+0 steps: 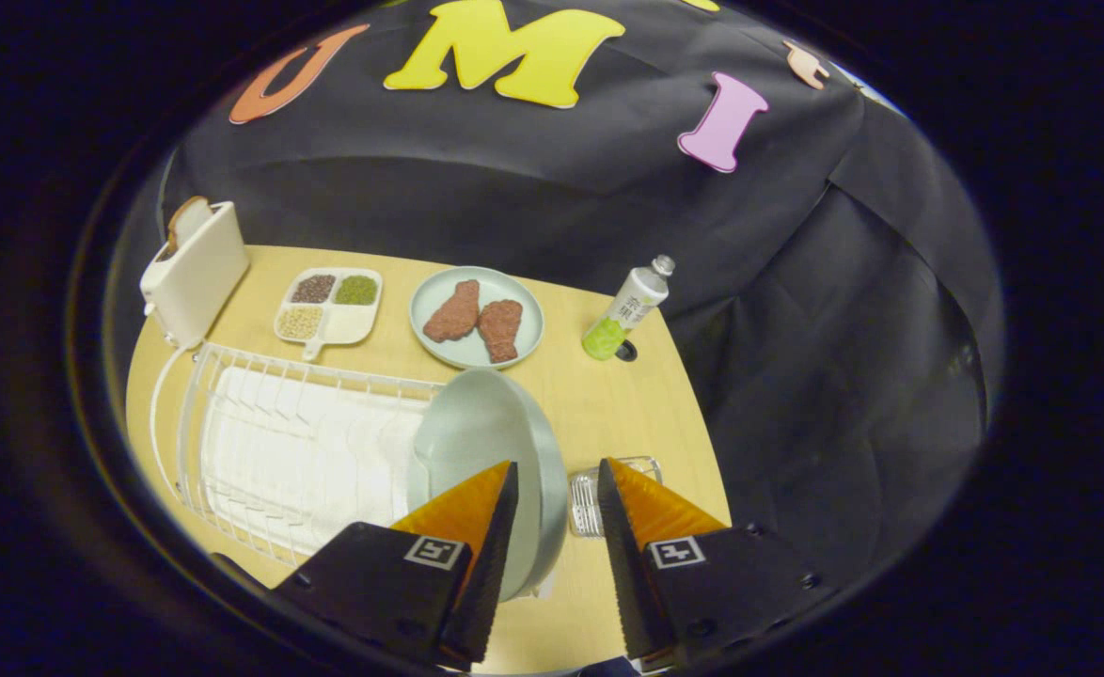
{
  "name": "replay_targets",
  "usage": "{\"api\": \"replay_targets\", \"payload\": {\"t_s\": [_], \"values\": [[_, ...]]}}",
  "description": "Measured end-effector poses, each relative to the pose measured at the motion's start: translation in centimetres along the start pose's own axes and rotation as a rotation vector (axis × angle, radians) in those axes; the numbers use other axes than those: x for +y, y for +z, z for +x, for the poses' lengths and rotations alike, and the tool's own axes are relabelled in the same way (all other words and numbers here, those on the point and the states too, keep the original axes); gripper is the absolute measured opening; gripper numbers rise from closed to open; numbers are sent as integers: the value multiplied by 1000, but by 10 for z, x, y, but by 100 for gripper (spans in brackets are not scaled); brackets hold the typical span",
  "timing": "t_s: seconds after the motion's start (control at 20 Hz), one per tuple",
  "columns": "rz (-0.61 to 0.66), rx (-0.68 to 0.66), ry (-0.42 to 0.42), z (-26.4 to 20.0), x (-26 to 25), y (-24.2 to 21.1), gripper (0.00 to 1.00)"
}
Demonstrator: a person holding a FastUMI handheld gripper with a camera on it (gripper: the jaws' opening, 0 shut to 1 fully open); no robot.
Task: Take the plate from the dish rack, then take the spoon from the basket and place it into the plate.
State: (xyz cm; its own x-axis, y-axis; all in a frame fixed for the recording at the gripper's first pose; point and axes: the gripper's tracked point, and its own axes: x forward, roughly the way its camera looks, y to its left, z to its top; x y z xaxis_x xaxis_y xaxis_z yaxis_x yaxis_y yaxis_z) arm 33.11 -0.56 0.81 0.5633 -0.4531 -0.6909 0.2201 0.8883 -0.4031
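The gripper view looks down over a light wooden table (608, 414) backed by a black cloth wall. At the bottom centre of the frame the gripper (558, 475) has its two fingers spread apart, with a clear gap between them. The rim of a pale green plate (486, 432) stands on edge in that gap, closer to the left finger, which overlaps the plate's lower part. Whether either finger actually touches the plate cannot be told; both do not press on it, so nothing is clamped.

The plate stands upright at the right end of a white wire dish rack (279, 442), which fills the lower left of the frame and sits on a white mat. Just beside the plate, behind the tip of the right finger, a small clear basket (588, 498) rests on the table; it is mostly hidden, and no spoon can be made out in it.

Farther back, in the middle of the frame, a second pale plate (524, 320) holds two brown pieces of meat (473, 318). To its left lies a white divided tray (328, 306) with beans and grains in three of its compartments. At the upper left a cream toaster (197, 273) has a slice of bread (187, 218) sticking out of its slot. To the right of the meat plate stands a tilted plastic bottle (629, 308) with greenish liquid at its base.
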Motion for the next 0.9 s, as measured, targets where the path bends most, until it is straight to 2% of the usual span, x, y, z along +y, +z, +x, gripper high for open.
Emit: {"api": "replay_targets", "payload": {"t_s": [0.05,0.1,0.2,0.35,0.55,0.6,0.75,0.9], "values": [[28,35,11,4,3,-4,48],[57,71,27,8,6,-8,44],[86,101,32,7,6,-11,29],[65,100,2,-11,11,-13,19],[67,46,-107,-30,6,-6,17],[49,30,-112,-31,8,-4,17],[7,-68,-224,-48,-8,9,17],[-17,-149,-260,-69,-19,17,17]]}}
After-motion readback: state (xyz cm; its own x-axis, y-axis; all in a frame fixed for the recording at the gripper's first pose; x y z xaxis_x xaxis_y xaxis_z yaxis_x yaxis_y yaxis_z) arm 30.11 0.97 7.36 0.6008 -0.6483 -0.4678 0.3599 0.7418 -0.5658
